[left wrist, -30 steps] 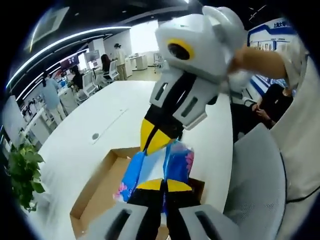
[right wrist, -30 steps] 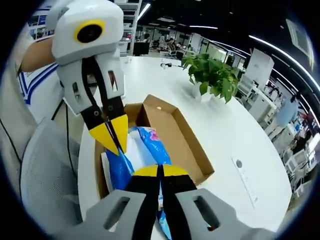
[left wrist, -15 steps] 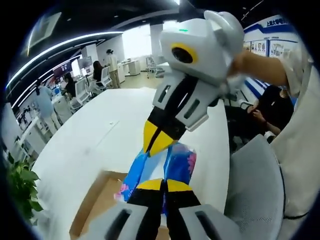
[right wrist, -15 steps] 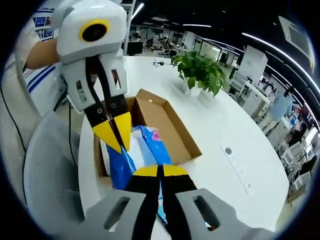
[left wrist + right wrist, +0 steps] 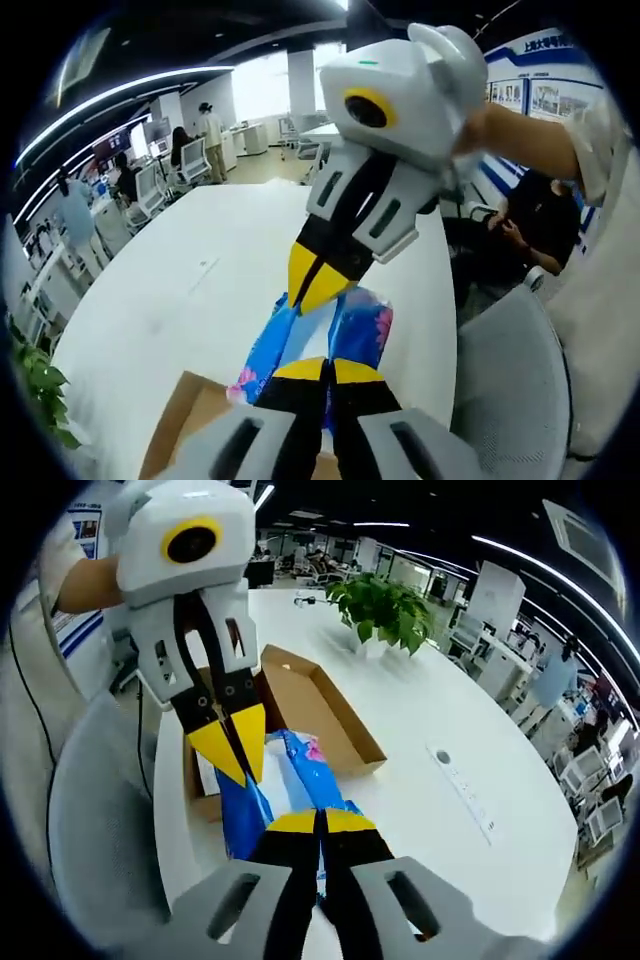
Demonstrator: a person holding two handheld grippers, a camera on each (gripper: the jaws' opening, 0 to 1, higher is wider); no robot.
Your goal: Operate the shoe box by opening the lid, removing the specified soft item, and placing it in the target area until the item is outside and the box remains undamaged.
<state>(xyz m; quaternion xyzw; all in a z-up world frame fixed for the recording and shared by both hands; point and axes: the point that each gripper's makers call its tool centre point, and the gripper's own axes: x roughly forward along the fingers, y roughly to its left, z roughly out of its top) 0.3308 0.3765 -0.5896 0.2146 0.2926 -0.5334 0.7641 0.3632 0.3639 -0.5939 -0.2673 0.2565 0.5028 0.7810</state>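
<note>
Glossy blue plastic film on the soft pack (image 5: 290, 785), crinkled and catching light. The shoe box (image 5: 325, 715) is plain brown cardboard, matt and dry-looking. Smooth white counter (image 5: 450, 720), faint sheen. Both grippers, left (image 5: 328, 368) and right (image 5: 318, 820), show matt black and yellow jaws under smooth white plastic shells.

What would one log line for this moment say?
left tongs: shut on blue packet | right tongs: shut on blue packet | packet: lifted above open shoe box | white table

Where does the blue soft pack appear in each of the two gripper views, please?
Left gripper view: the blue soft pack is low centre, clamped between both grippers.
Right gripper view: the pack is low centre, above the open box.
Shared landmark: the white table.
</note>
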